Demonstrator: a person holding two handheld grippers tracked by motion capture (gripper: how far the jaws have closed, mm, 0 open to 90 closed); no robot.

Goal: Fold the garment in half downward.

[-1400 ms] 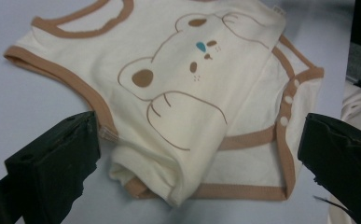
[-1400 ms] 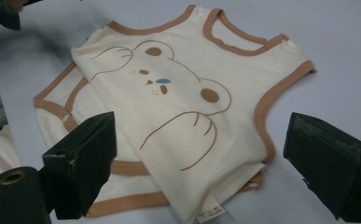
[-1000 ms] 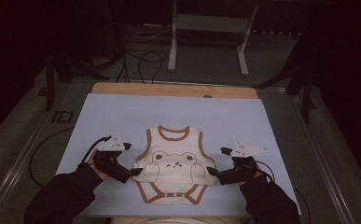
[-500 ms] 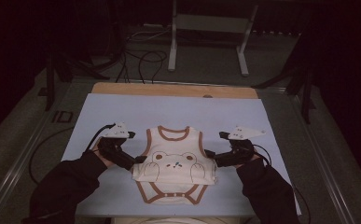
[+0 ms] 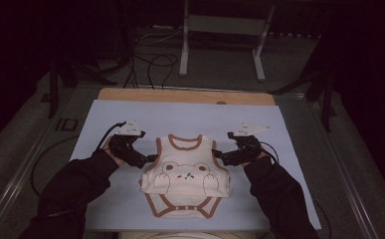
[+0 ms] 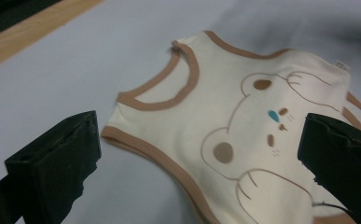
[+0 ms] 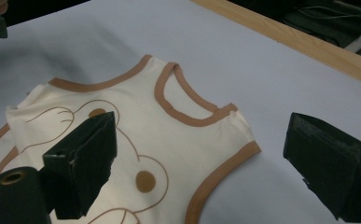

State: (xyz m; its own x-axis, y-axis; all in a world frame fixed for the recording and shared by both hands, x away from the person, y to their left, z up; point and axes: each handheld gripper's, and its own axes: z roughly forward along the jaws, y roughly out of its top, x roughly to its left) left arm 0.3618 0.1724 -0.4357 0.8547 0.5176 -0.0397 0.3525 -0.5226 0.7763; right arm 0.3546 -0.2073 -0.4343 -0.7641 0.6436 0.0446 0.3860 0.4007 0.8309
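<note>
A cream baby bodysuit (image 5: 186, 174) with brown trim and a bear print lies flat on the pale blue mat (image 5: 190, 117), neck towards the far side. My left gripper (image 5: 150, 158) hovers at its left armhole, jaws wide apart over the brown-trimmed edge (image 6: 141, 147). My right gripper (image 5: 216, 154) is at the right armhole, also open, one jaw over the bear print and the other over bare mat beside the shoulder (image 7: 236, 121). Neither gripper holds any cloth. The bodysuit (image 6: 243, 126) fills the space between the left jaws; the neckline (image 7: 187, 100) lies ahead of the right jaws.
A wooden strip (image 5: 185, 95) borders the mat's far edge. Beyond it, on the dark floor, are cables (image 5: 150, 62) and a metal stand (image 5: 222, 45). Metal rails (image 5: 26, 169) run along the table's sides. The person's dark sleeves (image 5: 75, 189) rest on the mat's near part.
Both grippers have moved away from me along the bodysuit's sides, from near its waist up to the armholes. The bodysuit lies as it did.
</note>
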